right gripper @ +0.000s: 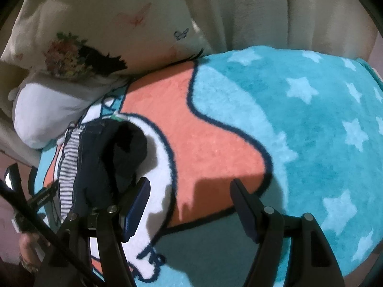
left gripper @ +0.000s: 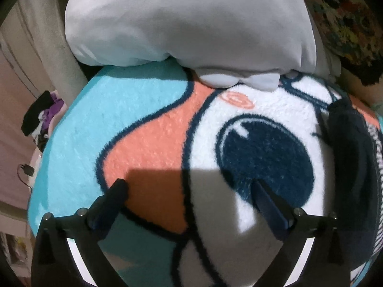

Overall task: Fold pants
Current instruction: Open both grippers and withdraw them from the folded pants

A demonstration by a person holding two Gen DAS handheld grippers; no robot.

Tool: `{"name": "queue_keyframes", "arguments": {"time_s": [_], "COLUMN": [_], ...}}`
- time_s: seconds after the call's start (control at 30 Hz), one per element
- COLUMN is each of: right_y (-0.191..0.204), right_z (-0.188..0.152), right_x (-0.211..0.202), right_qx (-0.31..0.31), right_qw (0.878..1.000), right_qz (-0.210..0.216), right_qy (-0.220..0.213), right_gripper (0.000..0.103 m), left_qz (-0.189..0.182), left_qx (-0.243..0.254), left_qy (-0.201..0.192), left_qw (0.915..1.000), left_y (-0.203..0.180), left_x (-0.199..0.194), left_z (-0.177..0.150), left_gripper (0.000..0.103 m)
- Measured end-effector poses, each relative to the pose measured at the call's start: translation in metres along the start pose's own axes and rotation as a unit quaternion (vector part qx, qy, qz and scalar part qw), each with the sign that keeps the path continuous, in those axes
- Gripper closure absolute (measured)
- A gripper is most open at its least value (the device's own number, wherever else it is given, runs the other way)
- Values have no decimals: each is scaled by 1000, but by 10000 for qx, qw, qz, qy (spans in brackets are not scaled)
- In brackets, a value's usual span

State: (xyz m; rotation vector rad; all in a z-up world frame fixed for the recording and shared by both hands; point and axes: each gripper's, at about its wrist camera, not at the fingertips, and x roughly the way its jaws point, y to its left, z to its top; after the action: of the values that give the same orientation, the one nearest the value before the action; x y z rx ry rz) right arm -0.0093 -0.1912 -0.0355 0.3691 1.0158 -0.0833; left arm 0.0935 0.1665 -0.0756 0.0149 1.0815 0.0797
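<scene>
Dark navy pants [right gripper: 105,157] lie bunched on a fleece cartoon blanket [right gripper: 215,148], with a striped lining showing along their left side. In the left wrist view the pants [left gripper: 352,167] lie at the right edge. My left gripper [left gripper: 189,186] is open and empty above the blanket, well left of the pants. My right gripper [right gripper: 189,186] is open and empty, with its left finger [right gripper: 136,205] just right of the pants' near end.
A white pillow [left gripper: 186,24] lies at the head of the bed. A cream pillow with butterflies and a flower print [right gripper: 95,31] lies beside it. The blanket's left edge [left gripper: 47,157] drops to a floor with clutter.
</scene>
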Motion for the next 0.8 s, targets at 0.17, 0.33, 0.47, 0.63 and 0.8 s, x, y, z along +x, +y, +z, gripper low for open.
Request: {"name": "queue_keyframes", "arguments": {"time_s": [0.17, 0.33, 0.47, 0.63, 0.8], "right_y": [5, 12, 21, 48, 68], "right_z": [-5, -9, -15, -26, -34], "right_x": [1, -4, -9, -17, -12], "right_qx": [-144, -316, -498, -1044, -1308], "right_qw": [9998, 9994, 9985, 9939, 9909], "right_qz": [95, 158, 145, 78, 135], "right_qy": [32, -64, -171, -335, -276], "right_gripper": [29, 29, 29, 29, 29], "left_qz": [-293, -212, -261, -825, -1262], "left_qx": [-82, 64, 79, 527, 767], "left_qy": [115, 186, 55, -435, -246], "left_qw": [9995, 9996, 9996, 9942, 9887], "left_y": [4, 1, -12, -44, -66], "left_x": [8, 1, -40, -108, -117], "left_z": [7, 11, -1, -13, -19], "left_gripper": [0, 0, 0, 0, 0]}}
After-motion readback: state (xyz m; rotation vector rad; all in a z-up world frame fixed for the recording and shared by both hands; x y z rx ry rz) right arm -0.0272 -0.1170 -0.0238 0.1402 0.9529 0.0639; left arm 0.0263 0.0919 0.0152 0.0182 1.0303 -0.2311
